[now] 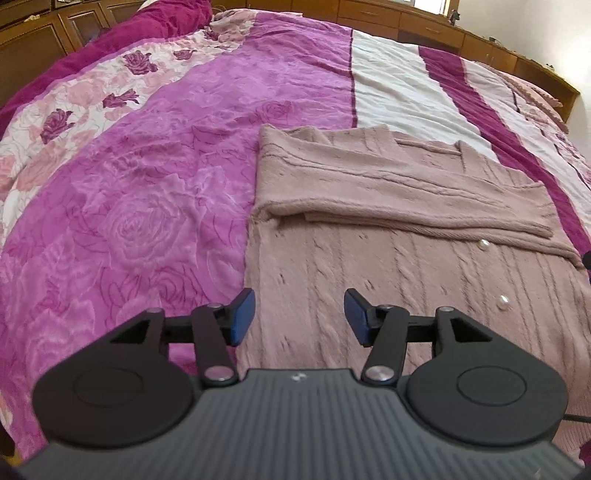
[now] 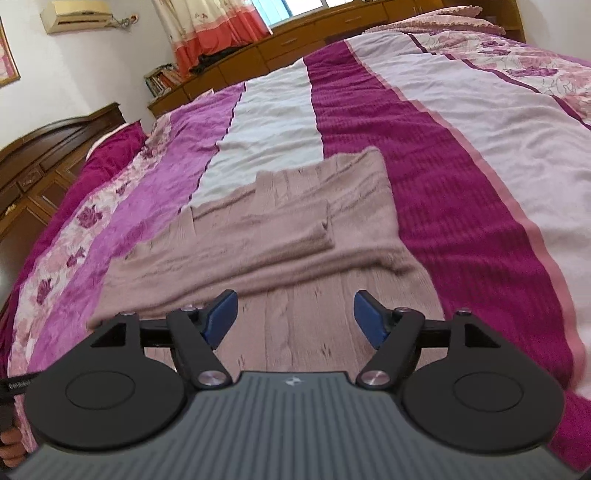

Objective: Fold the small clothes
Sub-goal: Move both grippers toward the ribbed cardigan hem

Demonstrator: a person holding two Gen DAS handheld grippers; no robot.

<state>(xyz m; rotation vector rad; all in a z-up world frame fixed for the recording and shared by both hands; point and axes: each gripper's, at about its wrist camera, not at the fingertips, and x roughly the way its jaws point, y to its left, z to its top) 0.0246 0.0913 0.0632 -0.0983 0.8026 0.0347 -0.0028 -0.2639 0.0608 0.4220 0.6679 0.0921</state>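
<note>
A dusty-pink knitted cardigan (image 1: 388,258) is laid flat on a bedspread (image 1: 147,184) patterned in purple, magenta and white bands with roses. In the left wrist view the near part of the cardigan is seen spread out, with cable ribs running away from the camera and two pearl-like buttons (image 1: 483,244) set near its right side. A sleeve (image 1: 424,218) has been folded across the body, lying crosswise above the buttons, and the collar opening is seen farther back.

The left gripper (image 1: 299,317) is held over the near left part of the cardigan, its blue-padded fingers (image 1: 242,317) spread wide apart and nothing caught between them (the left finger sits just over the cardigan's edge, where knit meets purple cloth).

In the right wrist view the same cardigan (image 2: 280,236) is seen from the other side, with folded sleeves stacked across it. The right gripper (image 2: 295,317) is likewise held above the near part of the knit, jaws wide apart and empty. Whether either gripper touches the fabric cannot be told.

Wooden cabinets (image 2: 295,40) are seen beyond the bed, with a curtain (image 2: 207,26) behind them.
</note>
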